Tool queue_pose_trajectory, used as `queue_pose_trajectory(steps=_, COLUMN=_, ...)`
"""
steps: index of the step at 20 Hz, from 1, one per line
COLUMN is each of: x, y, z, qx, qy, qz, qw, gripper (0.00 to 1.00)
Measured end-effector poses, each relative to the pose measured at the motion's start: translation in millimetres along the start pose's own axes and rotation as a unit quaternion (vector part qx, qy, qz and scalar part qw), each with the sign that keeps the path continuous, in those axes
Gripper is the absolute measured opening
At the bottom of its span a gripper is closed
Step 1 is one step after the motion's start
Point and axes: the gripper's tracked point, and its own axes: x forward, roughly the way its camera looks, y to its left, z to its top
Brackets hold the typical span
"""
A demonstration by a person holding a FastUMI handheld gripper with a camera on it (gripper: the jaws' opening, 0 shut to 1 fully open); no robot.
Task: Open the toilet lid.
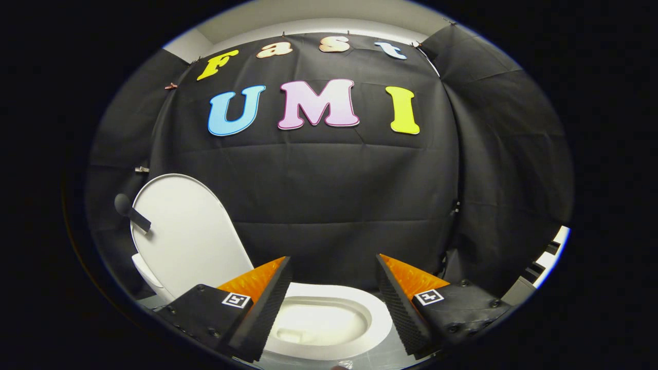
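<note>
Fingers (267, 303) of my gripper (331, 308) are standing spread wide apart and gripping nothing, with the toilet bowl (329, 321) lying between and just below them. I am seeing the toilet lid (187, 236) already swung up, standing near upright at about ten o'clock from the fingertips, beyond the left finger, its white underside facing me. A short black handle with a round knob (131, 211) is sticking out from the lid's far edge at about nine o'clock on the lid. Booth wall (318, 205) of black cloth is hanging close behind the bowl at twelve o'clock. I am judging the opening as essentially done, so the risk now is in undoing it. I cannot tell whether the lid is resting against anything behind it; if it is only balancing past vertical, a brush from my left finger while I am pulling away could be tipping it forward to slam shut on the rim (383, 318). Swinging wide to the left could also be snagging the handle, or pushing the lid into the cloth and dragging the wall.
</note>
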Motion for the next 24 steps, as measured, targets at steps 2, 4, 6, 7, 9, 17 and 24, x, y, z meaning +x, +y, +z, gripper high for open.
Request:
queue_pose_trajectory(steps=2, x=-1.0, y=-1.1, z=0.4, qx=-0.002, qy=0.000, qz=-0.001, qw=1.000, gripper=1.00)
queue_pose_trajectory(steps=4, x=-0.3, y=-3.0, z=1.1, qx=-0.002, qy=-0.002, qz=-0.003, qw=1.000, gripper=1.00)
queue_pose_trajectory(steps=6, x=0.2, y=-3.3, z=1.2, qx=0.001, qy=-0.001, qz=-0.004, qw=1.000, gripper=1.00)
queue_pose_trajectory(steps=7, x=0.6, y=-2.7, z=0.2, qx=0.002, qy=0.002, qz=-0.002, qw=1.000, gripper=0.99)
queue_pose_trajectory(steps=9, x=-0.5, y=-2.9, z=1.2, qx=0.002, qy=-0.001, qz=-0.003, qw=1.000, gripper=0.99)
queue_pose_trajectory(steps=17, x=-0.2, y=-2.2, z=0.6, qx=0.005, qy=0.000, qz=-0.001, qw=1.000, gripper=1.00)
queue_pose_trajectory(steps=24, x=-0.7, y=1.3, z=1.9, qx=0.000, qy=-0.002, qz=0.003, qw=1.000, gripper=1.00)
